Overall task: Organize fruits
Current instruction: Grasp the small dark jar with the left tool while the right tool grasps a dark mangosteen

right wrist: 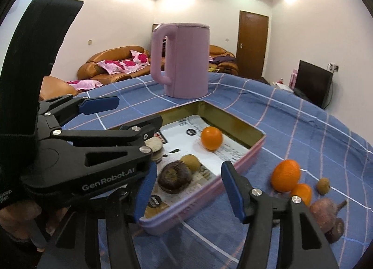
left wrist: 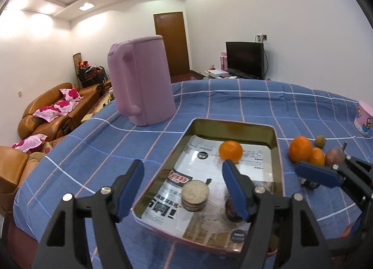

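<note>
— What sits in the tin tray point(right wrist: 240, 161)?
— An orange point(right wrist: 211, 138) near its far end, a brown kiwi point(right wrist: 190, 162) and a dark round fruit point(right wrist: 174, 176) nearer.
— And outside?
— Two oranges point(right wrist: 285, 175), a small kiwi point(right wrist: 323, 185) and a reddish fruit point(right wrist: 322, 210), right of the tray.

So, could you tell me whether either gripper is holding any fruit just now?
Neither: the left gripper and right gripper both stand open over the tin, nothing between their pads.

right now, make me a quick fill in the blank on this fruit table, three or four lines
The orange inside the tin tray lies nearest its ____ end.
The kettle behind the tray is ____ in colour.
On the cloth beside the tray lie ____ orange fruits, one large and one small.
The left gripper holds ____.

Missing words: far; pink; two; nothing
</note>
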The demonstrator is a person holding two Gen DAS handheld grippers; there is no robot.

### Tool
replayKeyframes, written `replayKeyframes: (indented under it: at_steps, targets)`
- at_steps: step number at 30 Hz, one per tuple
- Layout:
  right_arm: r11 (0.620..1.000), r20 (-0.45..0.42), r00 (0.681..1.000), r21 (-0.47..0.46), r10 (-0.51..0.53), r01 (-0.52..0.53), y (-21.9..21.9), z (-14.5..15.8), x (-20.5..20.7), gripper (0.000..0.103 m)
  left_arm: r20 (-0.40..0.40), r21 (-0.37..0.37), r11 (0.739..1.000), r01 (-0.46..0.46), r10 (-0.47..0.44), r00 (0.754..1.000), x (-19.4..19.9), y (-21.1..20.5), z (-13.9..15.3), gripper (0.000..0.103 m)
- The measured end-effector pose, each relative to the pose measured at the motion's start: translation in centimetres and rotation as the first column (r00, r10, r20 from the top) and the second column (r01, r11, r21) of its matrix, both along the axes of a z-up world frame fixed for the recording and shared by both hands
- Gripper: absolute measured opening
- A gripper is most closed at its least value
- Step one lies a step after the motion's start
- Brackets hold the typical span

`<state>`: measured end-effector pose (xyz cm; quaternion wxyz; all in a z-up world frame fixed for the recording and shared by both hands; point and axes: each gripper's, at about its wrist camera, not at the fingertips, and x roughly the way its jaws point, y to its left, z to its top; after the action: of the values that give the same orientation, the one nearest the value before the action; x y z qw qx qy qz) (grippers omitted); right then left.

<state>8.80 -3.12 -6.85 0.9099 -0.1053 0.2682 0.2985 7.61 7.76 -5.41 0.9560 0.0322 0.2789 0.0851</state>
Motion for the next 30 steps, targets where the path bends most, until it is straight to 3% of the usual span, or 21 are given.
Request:
replayKeyframes:
  at_steps: [15, 25, 30]
  targets:
    - [0.988, 0.041, 0.987, -0.002, -0.154, 0.154, -9.1, 1.1, -1.3, 0.059, -0.001, 0.012, 0.992, 0.127, -0.127, 0.992, -0.3, -6.0, 0.9, 0.072]
    - [0.932, -0.025, 0.932, -0.005, -0.363, 0.363, -17.4, -0.1, 0.1, 0.059, -0.056, 0.013, 0.971, 0.239, -0.238, 0.970, 0.4, -11.5, -0.1, 0.072]
    - [0.910, -0.080, 0.907, -0.002, -0.413, 0.415, -19.4, -0.6, 0.9, 0.059, -0.093, 0.028, 0.958, 0.285, -0.281, 0.955, 1.0, -13.7, -0.9, 0.072]
